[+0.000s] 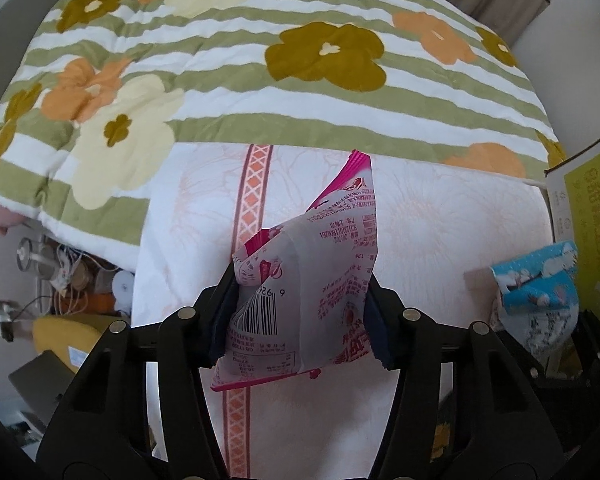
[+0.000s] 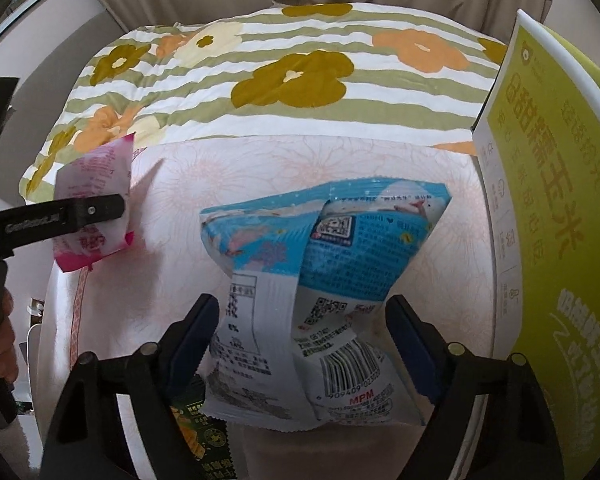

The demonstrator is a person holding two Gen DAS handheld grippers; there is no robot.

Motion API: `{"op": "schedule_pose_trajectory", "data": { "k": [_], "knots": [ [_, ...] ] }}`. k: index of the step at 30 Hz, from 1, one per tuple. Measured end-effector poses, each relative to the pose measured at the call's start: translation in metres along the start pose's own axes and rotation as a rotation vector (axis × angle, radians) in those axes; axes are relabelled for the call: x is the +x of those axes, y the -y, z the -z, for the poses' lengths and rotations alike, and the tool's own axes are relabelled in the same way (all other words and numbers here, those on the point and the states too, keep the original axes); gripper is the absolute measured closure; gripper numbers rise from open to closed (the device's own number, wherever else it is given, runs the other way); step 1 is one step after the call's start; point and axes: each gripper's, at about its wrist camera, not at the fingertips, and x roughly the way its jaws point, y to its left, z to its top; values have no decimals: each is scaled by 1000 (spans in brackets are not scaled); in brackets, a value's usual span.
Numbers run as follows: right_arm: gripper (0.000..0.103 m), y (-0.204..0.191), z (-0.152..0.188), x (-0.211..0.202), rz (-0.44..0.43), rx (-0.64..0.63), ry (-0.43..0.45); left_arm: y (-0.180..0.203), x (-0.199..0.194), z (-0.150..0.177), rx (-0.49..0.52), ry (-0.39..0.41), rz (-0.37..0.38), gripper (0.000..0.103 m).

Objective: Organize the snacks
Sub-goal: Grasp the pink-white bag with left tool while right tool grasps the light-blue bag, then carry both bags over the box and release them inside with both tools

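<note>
My left gripper (image 1: 300, 320) is shut on a pink and white snack packet (image 1: 316, 280), held above the pale bed sheet (image 1: 440, 232). The packet and the left gripper also show at the left of the right wrist view (image 2: 96, 208). My right gripper (image 2: 304, 344) is shut on a blue and white snack packet (image 2: 328, 280), crumpled between the pads. That blue packet also shows at the right edge of the left wrist view (image 1: 540, 280). A tall yellow-green box (image 2: 548, 240) stands open just right of the right gripper.
A striped quilt with flowers (image 1: 260, 60) covers the far half of the bed. A dark green and orange packet (image 2: 200, 432) lies under the right gripper. Cables and clutter (image 1: 68, 280) sit on the floor left of the bed.
</note>
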Motion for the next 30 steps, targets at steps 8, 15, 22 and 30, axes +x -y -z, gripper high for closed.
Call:
{"op": "schedule_pose_trajectory", "data": {
  "k": [8, 15, 22, 30],
  "knots": [
    [42, -2, -1, 1, -37, -9, -14, -6, -26, 16, 1, 21, 18, 52],
    [44, -12, -4, -34, -56, -27, 73, -5, -62, 26, 14, 64, 48, 52],
    [44, -12, -11, -100, -88, 15, 165, 16, -120, 22, 84, 172, 113, 52],
    [44, 27, -11, -181, -84, 48, 269, 77, -177, 18, 160, 262, 214, 52]
  ]
}}
